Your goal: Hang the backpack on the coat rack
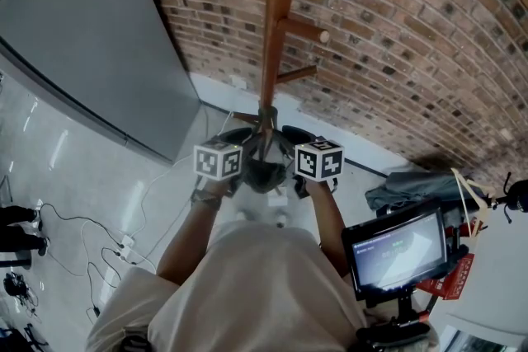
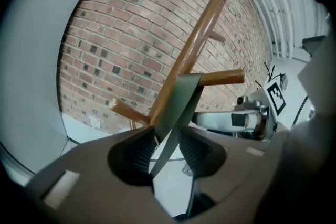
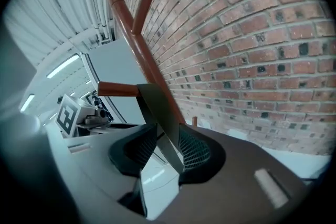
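Left gripper (image 2: 165, 138) jaws apart, green backpack strap (image 2: 181, 98) loose between them, strap draped over coat rack (image 1: 277, 21) peg, right gripper (image 3: 167, 137) likewise apart, brick wall (image 1: 412, 37) close behind.

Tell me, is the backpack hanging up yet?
Nearly. The strap already lies over a peg of the coat rack. The left tongs and right tongs stand open around it, not squeezing. What's left: pull them clear so the backpack hangs alone.
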`<action>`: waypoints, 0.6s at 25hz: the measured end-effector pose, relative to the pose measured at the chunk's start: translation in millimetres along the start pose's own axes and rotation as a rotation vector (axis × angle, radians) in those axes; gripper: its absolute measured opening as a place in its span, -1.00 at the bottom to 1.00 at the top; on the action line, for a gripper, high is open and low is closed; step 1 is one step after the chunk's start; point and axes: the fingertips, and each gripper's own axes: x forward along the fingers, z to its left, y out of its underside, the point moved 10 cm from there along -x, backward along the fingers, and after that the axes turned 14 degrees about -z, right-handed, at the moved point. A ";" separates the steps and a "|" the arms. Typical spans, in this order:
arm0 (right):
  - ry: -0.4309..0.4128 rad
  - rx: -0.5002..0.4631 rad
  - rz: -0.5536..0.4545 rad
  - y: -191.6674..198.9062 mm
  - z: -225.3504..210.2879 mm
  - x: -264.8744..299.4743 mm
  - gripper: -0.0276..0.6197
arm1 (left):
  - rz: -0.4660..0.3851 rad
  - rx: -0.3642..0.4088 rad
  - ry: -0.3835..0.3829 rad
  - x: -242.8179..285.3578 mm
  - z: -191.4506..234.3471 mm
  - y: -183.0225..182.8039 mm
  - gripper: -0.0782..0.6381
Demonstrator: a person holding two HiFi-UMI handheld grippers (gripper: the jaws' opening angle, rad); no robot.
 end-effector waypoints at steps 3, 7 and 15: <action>0.017 -0.027 -0.030 -7.4 4.1 -9.6 -0.63 | -0.025 0.032 -0.009 -7.0 -2.1 -5.4 -0.53; 0.040 -0.084 -0.075 -22.6 10.1 -23.5 -0.79 | -0.045 0.082 -0.024 -17.6 -3.9 -14.5 -0.78; 0.072 -0.305 -0.194 -70.6 39.4 -48.0 -0.91 | -0.135 0.427 -0.002 -46.1 -43.6 -77.9 -0.78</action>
